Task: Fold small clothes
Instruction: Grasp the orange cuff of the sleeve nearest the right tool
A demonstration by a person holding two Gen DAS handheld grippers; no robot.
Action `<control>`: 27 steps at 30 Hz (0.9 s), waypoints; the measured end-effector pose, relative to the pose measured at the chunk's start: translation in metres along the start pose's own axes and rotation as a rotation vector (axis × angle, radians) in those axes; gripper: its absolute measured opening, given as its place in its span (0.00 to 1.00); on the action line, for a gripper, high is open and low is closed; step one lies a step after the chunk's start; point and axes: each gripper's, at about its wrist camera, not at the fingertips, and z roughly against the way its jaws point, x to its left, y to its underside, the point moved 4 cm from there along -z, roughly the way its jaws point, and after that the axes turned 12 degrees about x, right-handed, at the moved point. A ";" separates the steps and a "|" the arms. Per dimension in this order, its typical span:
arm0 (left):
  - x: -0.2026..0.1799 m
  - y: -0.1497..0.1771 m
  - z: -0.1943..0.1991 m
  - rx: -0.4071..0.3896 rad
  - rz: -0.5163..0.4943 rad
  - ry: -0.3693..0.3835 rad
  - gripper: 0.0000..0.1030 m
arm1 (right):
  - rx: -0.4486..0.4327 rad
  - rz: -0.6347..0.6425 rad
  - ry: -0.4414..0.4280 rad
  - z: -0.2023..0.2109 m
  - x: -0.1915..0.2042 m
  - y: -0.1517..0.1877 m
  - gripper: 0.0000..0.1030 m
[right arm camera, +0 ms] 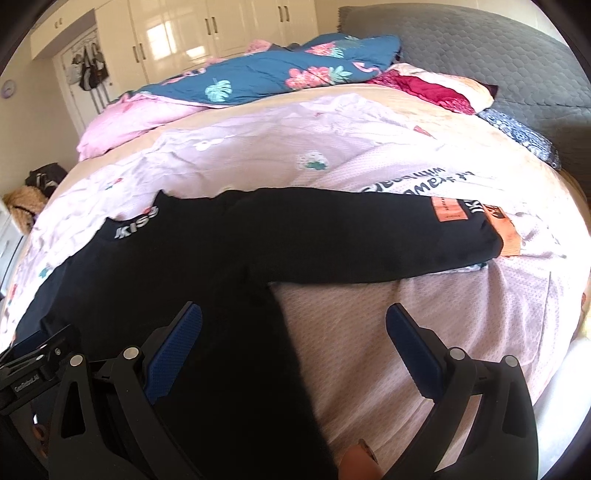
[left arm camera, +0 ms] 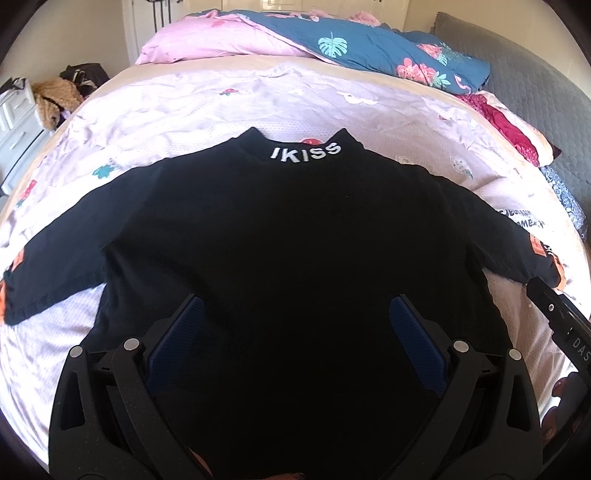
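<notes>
A small black long-sleeved top (left arm camera: 280,236) lies flat on the bed, sleeves spread, with white letters "IKISS" on its collar (left arm camera: 304,152). My left gripper (left arm camera: 295,314) is open and empty, hovering over the top's lower body. In the right wrist view the same top (right arm camera: 207,258) stretches to the right, its right sleeve (right arm camera: 388,236) ending in orange patches. My right gripper (right arm camera: 293,321) is open and empty, over the top's right side edge below the armpit. The right gripper's body also shows in the left wrist view (left arm camera: 561,325).
The bed has a pale pink printed sheet (left arm camera: 236,103). A blue floral quilt (left arm camera: 369,44) and pink bedding (left arm camera: 207,44) lie at the far end, with a red cushion (right arm camera: 432,92) and grey headboard (right arm camera: 480,55). White wardrobes (right arm camera: 207,33) stand behind. Drawers (left arm camera: 18,122) are at the left.
</notes>
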 end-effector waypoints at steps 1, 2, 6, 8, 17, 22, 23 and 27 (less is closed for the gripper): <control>-0.002 -0.002 -0.003 0.005 -0.003 0.001 0.92 | 0.002 -0.005 0.010 -0.003 -0.003 -0.001 0.96; -0.004 -0.004 -0.005 0.008 -0.004 0.005 0.92 | 0.004 -0.008 0.016 -0.005 -0.006 -0.002 0.96; -0.014 -0.013 -0.017 0.035 -0.008 0.020 0.92 | 0.028 -0.044 0.039 -0.018 -0.024 -0.007 0.96; -0.020 -0.018 -0.024 0.046 -0.013 0.025 0.92 | 0.037 -0.061 0.052 -0.025 -0.034 -0.009 0.96; -0.038 -0.035 -0.051 0.096 -0.032 0.013 0.92 | 0.110 -0.219 0.076 -0.058 -0.094 -0.019 0.96; -0.042 -0.041 -0.065 0.121 -0.044 -0.014 0.92 | 0.135 -0.346 0.059 -0.075 -0.137 -0.026 0.96; -0.042 -0.041 -0.068 0.130 -0.042 -0.019 0.92 | 0.134 -0.366 0.046 -0.077 -0.144 -0.028 0.96; -0.043 -0.044 -0.077 0.147 -0.037 -0.020 0.92 | 0.104 -0.431 0.014 -0.080 -0.168 -0.040 0.96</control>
